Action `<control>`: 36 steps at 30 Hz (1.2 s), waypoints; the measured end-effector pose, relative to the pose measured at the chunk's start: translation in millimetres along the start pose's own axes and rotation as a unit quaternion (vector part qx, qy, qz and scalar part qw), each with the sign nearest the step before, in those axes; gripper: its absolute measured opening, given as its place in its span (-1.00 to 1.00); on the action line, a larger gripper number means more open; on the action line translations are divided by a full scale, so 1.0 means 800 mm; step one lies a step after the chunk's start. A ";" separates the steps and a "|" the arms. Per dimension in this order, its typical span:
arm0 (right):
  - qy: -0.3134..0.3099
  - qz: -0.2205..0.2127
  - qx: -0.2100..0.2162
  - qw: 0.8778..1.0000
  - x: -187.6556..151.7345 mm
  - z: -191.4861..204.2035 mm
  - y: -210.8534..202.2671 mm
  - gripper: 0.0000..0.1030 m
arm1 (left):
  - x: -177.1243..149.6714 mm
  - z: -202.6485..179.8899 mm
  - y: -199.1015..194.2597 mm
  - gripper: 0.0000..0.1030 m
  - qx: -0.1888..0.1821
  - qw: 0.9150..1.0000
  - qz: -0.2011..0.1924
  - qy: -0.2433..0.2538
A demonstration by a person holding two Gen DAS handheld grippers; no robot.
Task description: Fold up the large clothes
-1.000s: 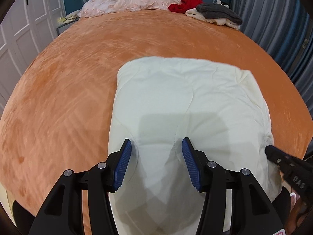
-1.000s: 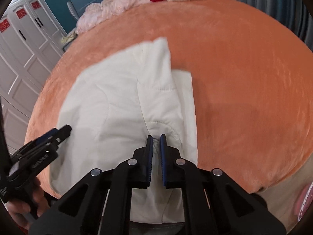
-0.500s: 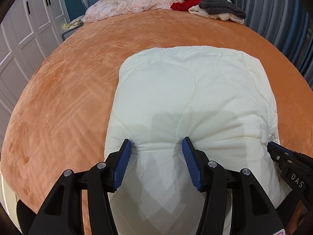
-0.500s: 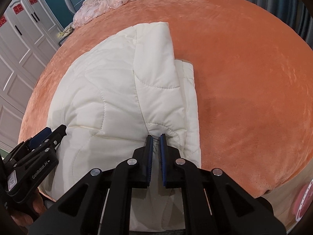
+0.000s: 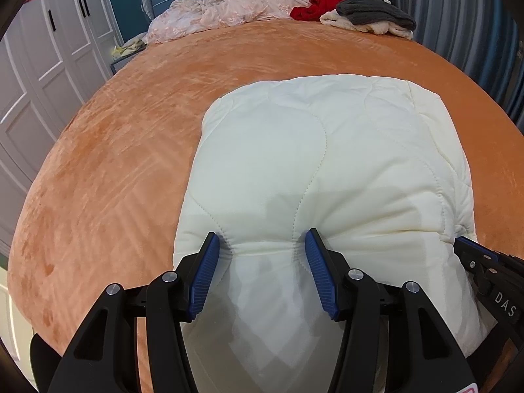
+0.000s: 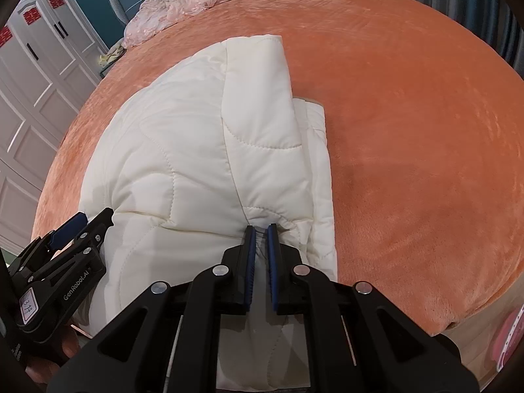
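Observation:
A cream quilted padded garment (image 5: 321,150) lies folded on the orange bed (image 5: 124,150), its near part hanging over the front edge. My left gripper (image 5: 262,245) is open, its blue pads pressed against the garment's near fold on either side of a bulge. My right gripper (image 6: 261,234) is shut on a pinch of the garment (image 6: 203,150) near its right side. The right gripper shows at the right edge of the left wrist view (image 5: 484,268); the left gripper shows at the left of the right wrist view (image 6: 75,229).
At the bed's far end lie a pink blanket (image 5: 229,9), a red cloth (image 5: 317,3) and a grey and cream pile (image 5: 373,16). White wardrobes (image 5: 39,75) stand at the left, curtains (image 5: 465,23) at the right. The orange bedcover (image 6: 409,114) spreads wide on the right.
The garment has been drawn nearer to the bed's front edge and has settled flatter. The left gripper stays open, the right stays shut on the fabric.

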State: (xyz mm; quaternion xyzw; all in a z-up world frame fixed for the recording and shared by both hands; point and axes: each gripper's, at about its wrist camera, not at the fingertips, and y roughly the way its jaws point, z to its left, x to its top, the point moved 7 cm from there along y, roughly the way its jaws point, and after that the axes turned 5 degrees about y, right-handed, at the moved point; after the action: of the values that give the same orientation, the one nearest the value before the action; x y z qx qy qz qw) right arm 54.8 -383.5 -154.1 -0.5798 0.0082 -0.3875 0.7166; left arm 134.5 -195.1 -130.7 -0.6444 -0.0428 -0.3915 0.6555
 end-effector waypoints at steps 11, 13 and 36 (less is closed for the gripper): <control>0.041 -0.018 0.060 0.997 0.021 -0.017 -0.056 0.20 | 0.000 0.051 -0.016 0.37 -0.118 0.987 0.029 -0.102; 0.052 -0.024 0.063 0.996 0.023 -0.030 -0.062 0.29 | -0.005 0.068 -0.015 0.38 -0.148 0.977 0.038 -0.147; 0.142 0.043 0.185 0.971 0.004 -0.022 -0.004 -0.25 | -0.007 0.058 0.014 0.48 -0.261 0.934 0.069 -0.233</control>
State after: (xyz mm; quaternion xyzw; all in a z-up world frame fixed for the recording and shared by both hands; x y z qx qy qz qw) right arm 47.5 -400.0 -156.0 -0.3751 0.0629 -0.4291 0.8193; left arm 157.3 -153.4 -135.4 -0.8672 -0.0455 -0.1816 0.4615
